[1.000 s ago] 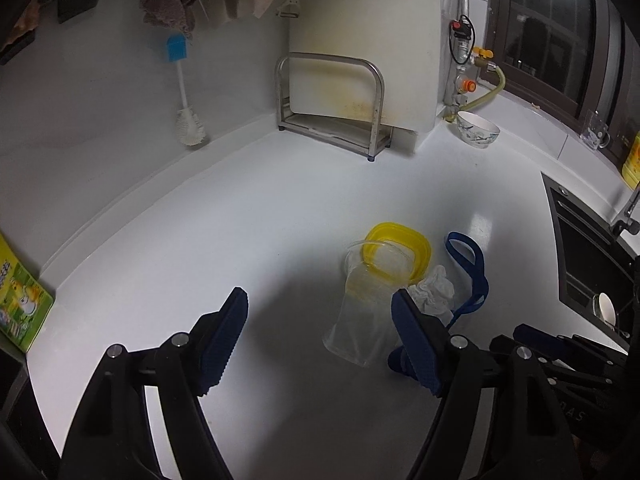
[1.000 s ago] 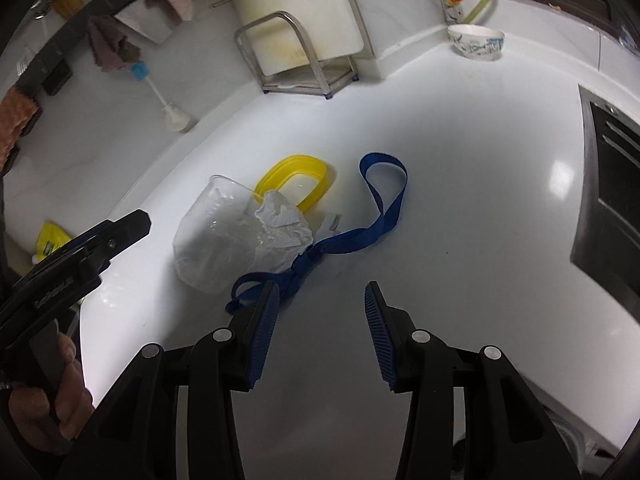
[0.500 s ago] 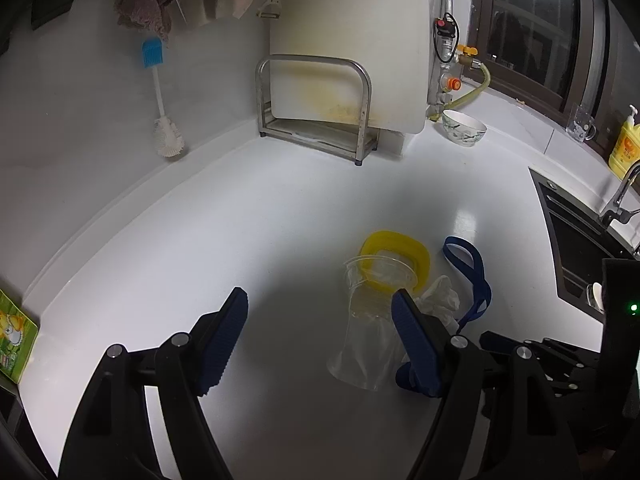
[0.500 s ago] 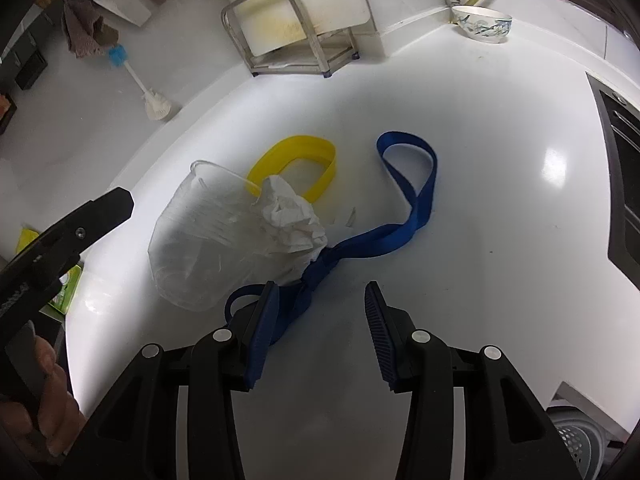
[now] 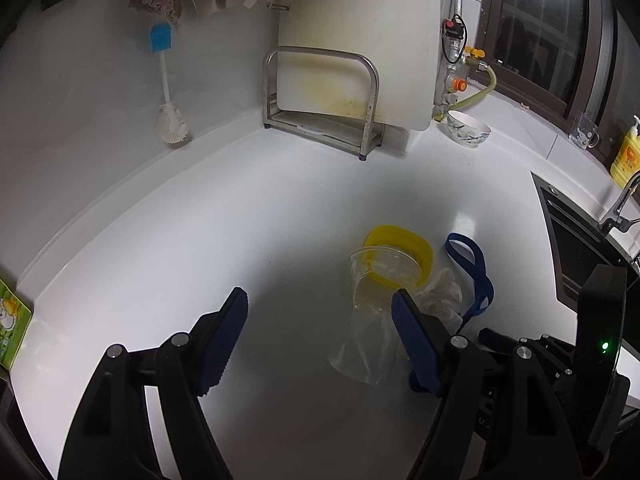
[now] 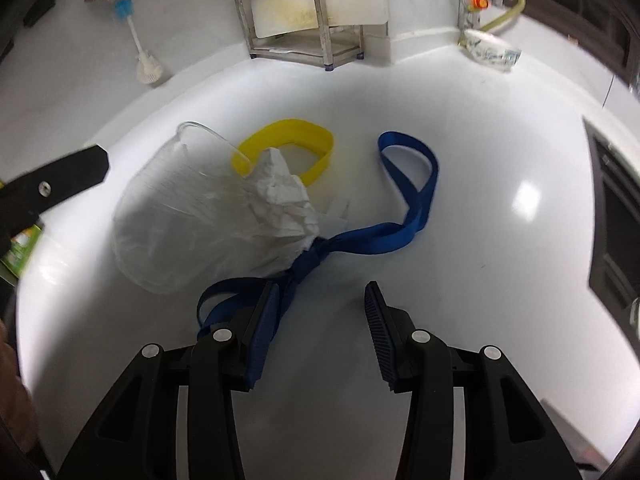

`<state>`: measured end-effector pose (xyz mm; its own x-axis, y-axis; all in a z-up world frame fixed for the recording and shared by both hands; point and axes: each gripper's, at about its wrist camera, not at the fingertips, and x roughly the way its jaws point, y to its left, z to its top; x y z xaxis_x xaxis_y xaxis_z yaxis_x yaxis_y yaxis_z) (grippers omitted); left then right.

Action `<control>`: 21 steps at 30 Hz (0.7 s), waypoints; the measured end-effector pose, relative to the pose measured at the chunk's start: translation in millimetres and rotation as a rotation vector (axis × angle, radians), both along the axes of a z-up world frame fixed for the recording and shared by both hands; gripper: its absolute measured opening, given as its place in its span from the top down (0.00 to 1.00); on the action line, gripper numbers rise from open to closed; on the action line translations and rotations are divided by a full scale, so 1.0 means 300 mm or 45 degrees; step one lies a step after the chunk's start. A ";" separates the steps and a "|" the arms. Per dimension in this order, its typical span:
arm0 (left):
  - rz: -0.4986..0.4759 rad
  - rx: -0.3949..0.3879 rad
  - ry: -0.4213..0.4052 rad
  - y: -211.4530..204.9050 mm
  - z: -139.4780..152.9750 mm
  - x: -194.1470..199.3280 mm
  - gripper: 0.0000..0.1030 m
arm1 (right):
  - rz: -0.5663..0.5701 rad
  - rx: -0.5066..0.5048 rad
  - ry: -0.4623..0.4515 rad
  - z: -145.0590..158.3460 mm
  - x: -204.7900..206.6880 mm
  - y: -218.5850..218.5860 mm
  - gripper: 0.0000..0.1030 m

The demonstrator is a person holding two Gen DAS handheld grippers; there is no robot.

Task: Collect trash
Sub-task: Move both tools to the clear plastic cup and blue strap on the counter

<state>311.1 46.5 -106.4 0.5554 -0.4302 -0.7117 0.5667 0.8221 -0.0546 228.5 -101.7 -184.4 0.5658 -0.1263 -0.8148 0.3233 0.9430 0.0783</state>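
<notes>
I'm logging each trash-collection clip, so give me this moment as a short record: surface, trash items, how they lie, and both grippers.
surface: white countertop
trash: clear plastic cup, crumpled tissue, yellow lid, blue strap
arrangement: cup on its side, tissue against it, lid behind them, strap knotted beside the tissue
left gripper: open, empty, beside the cup
right gripper: open, empty, just short of the strap's knot

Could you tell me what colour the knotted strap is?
Blue; the strap shows best in the right wrist view.
</notes>
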 end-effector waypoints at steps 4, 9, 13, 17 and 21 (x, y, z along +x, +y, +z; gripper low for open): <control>-0.003 -0.002 0.008 -0.005 -0.004 -0.005 0.29 | -0.022 -0.046 0.005 -0.006 -0.016 -0.034 0.58; -0.013 -0.007 0.020 -0.018 -0.013 -0.016 0.29 | -0.081 -0.052 0.011 -0.010 -0.029 -0.107 0.58; -0.023 -0.007 0.034 -0.035 -0.026 -0.026 0.29 | -0.132 -0.048 0.008 -0.010 -0.066 -0.175 0.58; -0.031 -0.002 0.032 -0.047 -0.036 -0.034 0.29 | -0.161 -0.006 -0.021 0.002 -0.102 -0.216 0.58; -0.041 0.015 0.040 -0.057 -0.053 -0.032 0.29 | -0.167 0.031 -0.049 0.030 -0.125 -0.227 0.58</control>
